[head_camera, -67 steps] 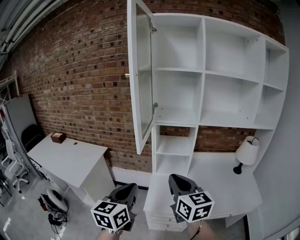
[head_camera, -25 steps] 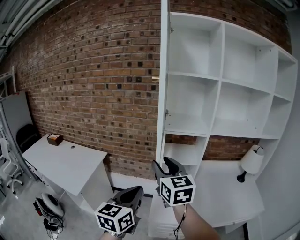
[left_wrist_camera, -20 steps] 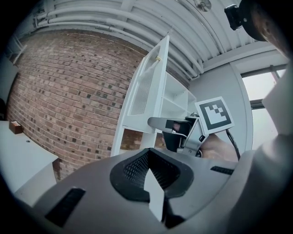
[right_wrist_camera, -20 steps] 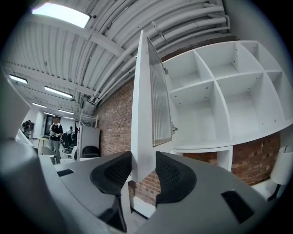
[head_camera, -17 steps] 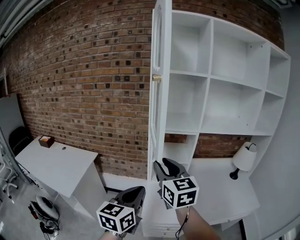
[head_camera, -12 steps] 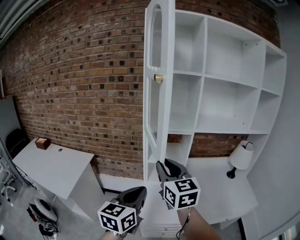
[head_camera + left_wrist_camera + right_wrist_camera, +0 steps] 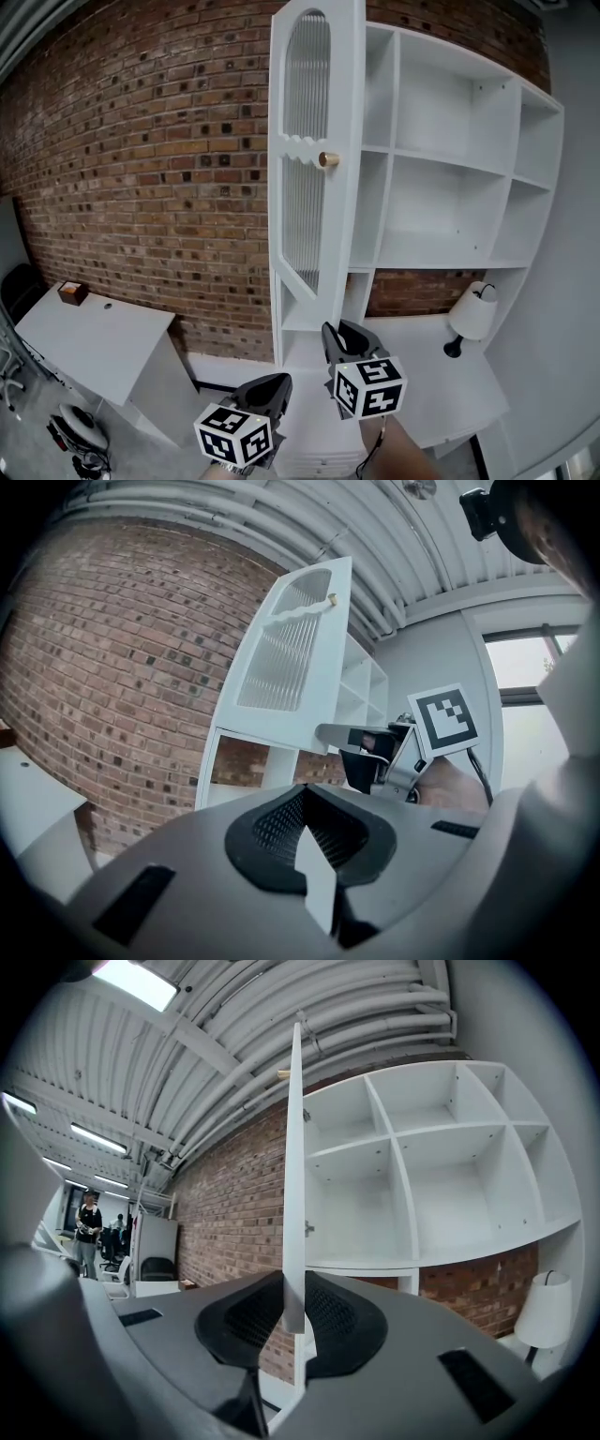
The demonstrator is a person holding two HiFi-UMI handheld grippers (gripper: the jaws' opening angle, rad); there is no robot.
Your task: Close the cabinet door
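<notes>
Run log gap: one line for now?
cabinet door: open | right gripper: jaws just closing on its lower corner | left gripper: empty

Sports dark grey shells on left gripper (image 7: 270,382) and right gripper (image 7: 345,334). Carries white cubes (image 7: 232,434) with black square markers, trails a black cable (image 7: 361,459).

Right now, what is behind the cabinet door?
Beside the cabinet door, a sliver of the left shelf column shows, empty. The frame and ribbed pane cover the rest of it.
</notes>
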